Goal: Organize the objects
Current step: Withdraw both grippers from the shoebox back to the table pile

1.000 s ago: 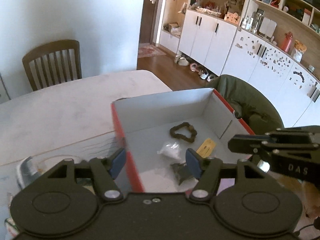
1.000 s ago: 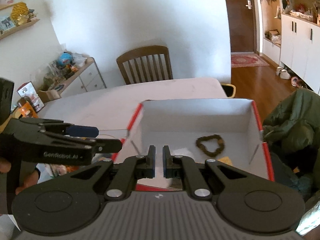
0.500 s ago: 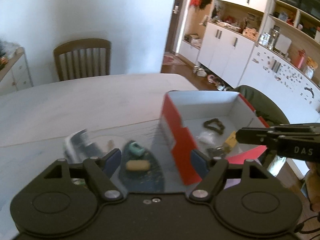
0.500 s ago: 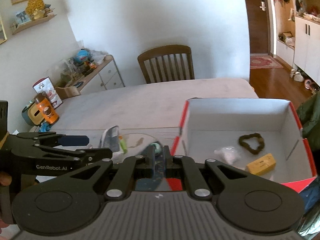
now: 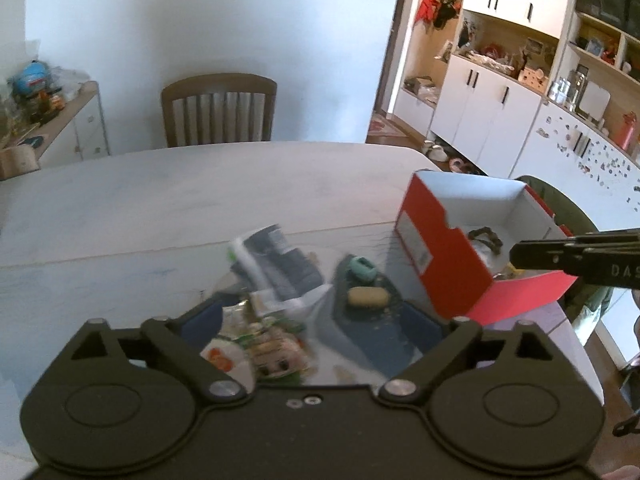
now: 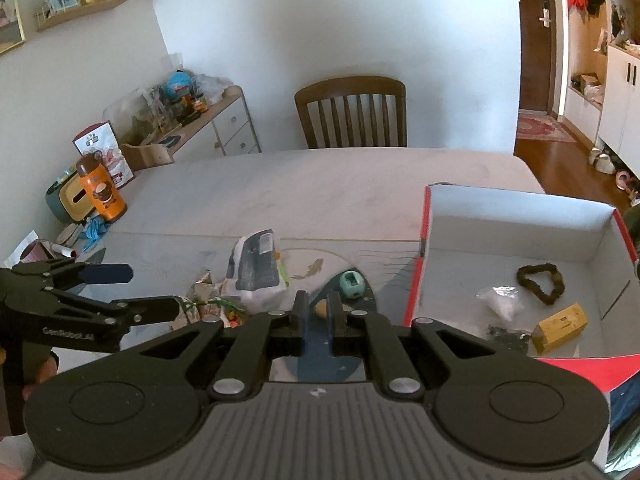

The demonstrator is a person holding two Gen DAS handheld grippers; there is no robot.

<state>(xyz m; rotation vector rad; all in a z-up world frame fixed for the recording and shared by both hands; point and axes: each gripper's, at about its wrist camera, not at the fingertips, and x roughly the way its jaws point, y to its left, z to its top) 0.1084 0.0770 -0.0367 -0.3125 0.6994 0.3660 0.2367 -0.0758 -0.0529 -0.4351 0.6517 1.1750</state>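
Red cardboard box [image 6: 416,280], white inside

the left gripper [image 6: 120,292], seen at nine o'clock in the right wrist view, carries pale lettering that reads "genrobot.ai" along its black side. the right gripper [image 5: 576,258], reaching in at three o'clock in the left wrist view, shows the pale letters "das" on its black body before the edge cuts it off. the red box [image 5: 444,264] has a white label on its end wall, at about two o'clock, too blurred to read. print on the snack packets [image 5: 260,344] is also illegible.
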